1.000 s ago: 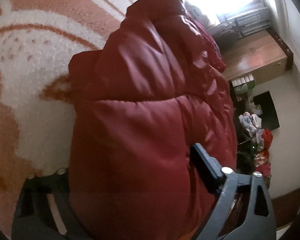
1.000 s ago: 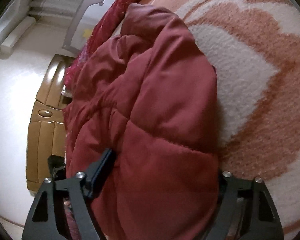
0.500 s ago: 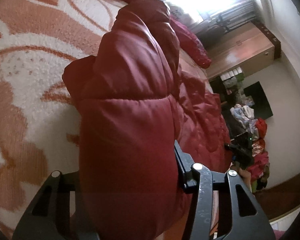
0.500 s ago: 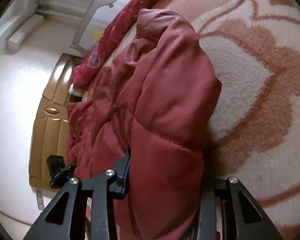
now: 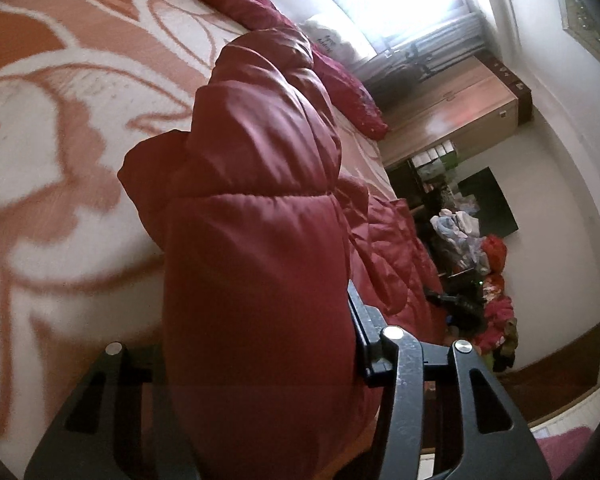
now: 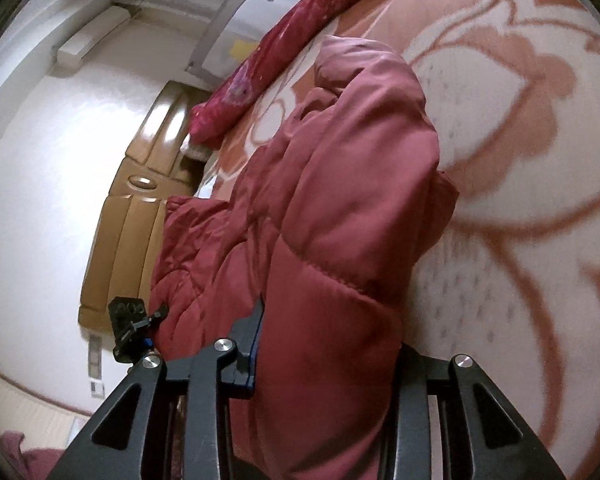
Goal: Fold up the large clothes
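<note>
Red quilted puffer jacket point(image 5: 260, 208), glossy shell, stitched horizontal seams dividing soft rounded baffles. Bunched into thick fold, lower end raised off bed, far end resting on blanket point(image 5: 60, 128). Blanket: fleecy pile, orange with cream floral outlines. Darker red patterned bolster point(image 6: 268, 64) along far edge of bed; wooden headboard point(image 6: 128, 208), lacquered, to one side in right wrist view.

Left gripper point(image 5: 260, 344): black plastic, bolted linkage. Clamped on padded hem of jacket, fabric filling whole gap and bulging past both fingers. Right-hand finger point(image 5: 364, 340) pressed into jacket side; other finger mostly hidden behind fabric. Jaws at medium width, just closed down.

Right gripper point(image 6: 324, 340): same build. Clamped on another part of jacket edge, padding squeezed between fingers. Left-hand finger point(image 6: 252, 336) with blue pad edge against fabric; opposite finger covered by jacket. Jaws narrower than left pair, likewise just closed down.

Jacket running forward from both grippers along their pointing line.
</note>
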Motion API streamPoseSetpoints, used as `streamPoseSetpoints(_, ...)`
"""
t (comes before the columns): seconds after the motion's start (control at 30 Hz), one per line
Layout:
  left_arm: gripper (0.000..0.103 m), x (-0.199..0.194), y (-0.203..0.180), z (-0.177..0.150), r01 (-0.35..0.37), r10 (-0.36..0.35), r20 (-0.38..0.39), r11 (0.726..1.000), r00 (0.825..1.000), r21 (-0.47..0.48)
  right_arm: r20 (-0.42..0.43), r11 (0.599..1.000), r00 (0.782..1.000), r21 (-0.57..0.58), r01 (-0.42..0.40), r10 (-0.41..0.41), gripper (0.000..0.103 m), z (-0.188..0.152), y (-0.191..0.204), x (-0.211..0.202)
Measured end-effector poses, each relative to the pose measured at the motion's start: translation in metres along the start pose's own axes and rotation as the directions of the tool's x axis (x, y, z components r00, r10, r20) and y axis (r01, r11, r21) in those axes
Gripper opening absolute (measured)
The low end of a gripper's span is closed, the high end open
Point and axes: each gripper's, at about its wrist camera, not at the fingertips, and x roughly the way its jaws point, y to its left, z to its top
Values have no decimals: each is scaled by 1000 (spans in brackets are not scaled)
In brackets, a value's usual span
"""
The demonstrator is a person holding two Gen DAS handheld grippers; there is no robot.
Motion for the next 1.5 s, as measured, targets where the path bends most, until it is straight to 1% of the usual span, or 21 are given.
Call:
streamPoseSetpoints(0.1, 48, -20, 5, -32, -14, 14, 4, 1000, 1000, -2, -12, 1000, 1000, 11, -18, 18, 35, -29, 1, 0)
streamPoseSetpoints(0.17, 48, -26, 9, -45, -19, 19, 8, 1000, 1000, -10, -9, 999, 999, 26, -32, 32, 35, -44, -4, -1)
streamPoseSetpoints(0.2, 48, -23, 5, -49, -27, 27, 14, 1000, 1000, -11, -5, 999, 999, 35, -40, 40, 35, -49, -7, -1)
streamPoseSetpoints(0.3, 48, -24, 20, -61, -58, 59, 18, 998, 998, -39, 9, 997, 999, 68, -45, 45, 35, -62, -22, 2)
streamPoseSetpoints(0.37, 48, -18, 28, -66, -102, 103, 8, 994, 995, -43, 13, 996, 999, 86, -32, 31, 36, -66, -31, 5)
streamPoseSetpoints(0.43, 49, -15, 37, -72, -117, 117, -2, 992, 993, -57, 13, 995, 1000, 99, -10, 9, 38, -68, -39, 9)
streamPoseSetpoints(0.5, 51, -13, 45, -74, -120, 120, -3, 990, 993, -73, 11, 996, 1000, 92, 14, -15, 42, -71, -46, 11)
streamPoseSetpoints(0.63, 58, -8, 47, -82, -167, 168, 4, 985, 986, -49, 19, 995, 996, 51, 81, -82, 49, -72, -46, 17)
streamPoseSetpoints(0.8, 65, -4, 52, -87, -167, 169, 18, 983, 986, -75, 30, 995, 996, 65, 80, -82, 54, -74, -51, 20)
streamPoseSetpoints(0.9, 71, -5, 49, -88, -196, 199, 25, 977, 980, -78, 34, 993, 996, 78, 83, -86, 59, -77, -51, 23)
streamPoseSetpoints(0.93, 75, -6, 49, -90, -206, 208, 27, 975, 978, -80, 33, 993, 995, 86, 86, -89, 62, -77, -51, 23)
streamPoseSetpoints(1.0, 78, -10, 43, -92, -250, 253, 38, 966, 967, -68, 37, 990, 993, 90, 106, -109, 69, -78, -51, 22)
streamPoseSetpoints(1.03, 83, -13, 35, -93, -302, 305, 54, 952, 951, -50, 39, 988, 991, 86, 124, -128, 71, -79, -51, 19)
streamPoseSetpoints(1.07, 85, -14, 26, -93, -345, 347, 72, 938, 935, -36, 41, 987, 989, 78, 140, -144, 74, -80, -49, 17)
streamPoseSetpoints(1.1, 85, -16, 20, -95, -370, 371, 85, 929, 925, -25, 48, 984, 985, 69, 162, -165, 76, -81, -46, 16)
streamPoseSetpoints(1.13, 85, -18, 14, -96, -401, 401, 101, 916, 911, -12, 53, 982, 982, 63, 177, -181, 78, -81, -43, 16)
streamPoseSetpoints(1.17, 85, -22, 6, -97, -438, 435, 118, 899, 892, -2, 59, 979, 977, 52, 199, -202, 79, -82, -40, 14)
streamPoseSetpoints(1.2, 85, -24, 3, -98, -454, 450, 126, 891, 884, 2, 65, 975, 973, 45, 217, -220, 79, -83, -36, 14)
streamPoseSetpoints(1.33, 85, -40, -15, -102, -527, 515, 191, 850, 835, 15, 101, 955, 950, 19, 295, -296, 80, -86, -23, 9)
streamPoseSetpoints(1.43, 85, -50, -18, -101, -544, 529, 217, 839, 820, 10, 122, 939, 932, -9, 344, -341, 80, -89, -14, 3)
streamPoseSetpoints(1.5, 85, -55, -19, -101, -545, 528, 226, 838, 819, 14, 133, 930, 923, -21, 367, -362, 80, -90, -9, -2)
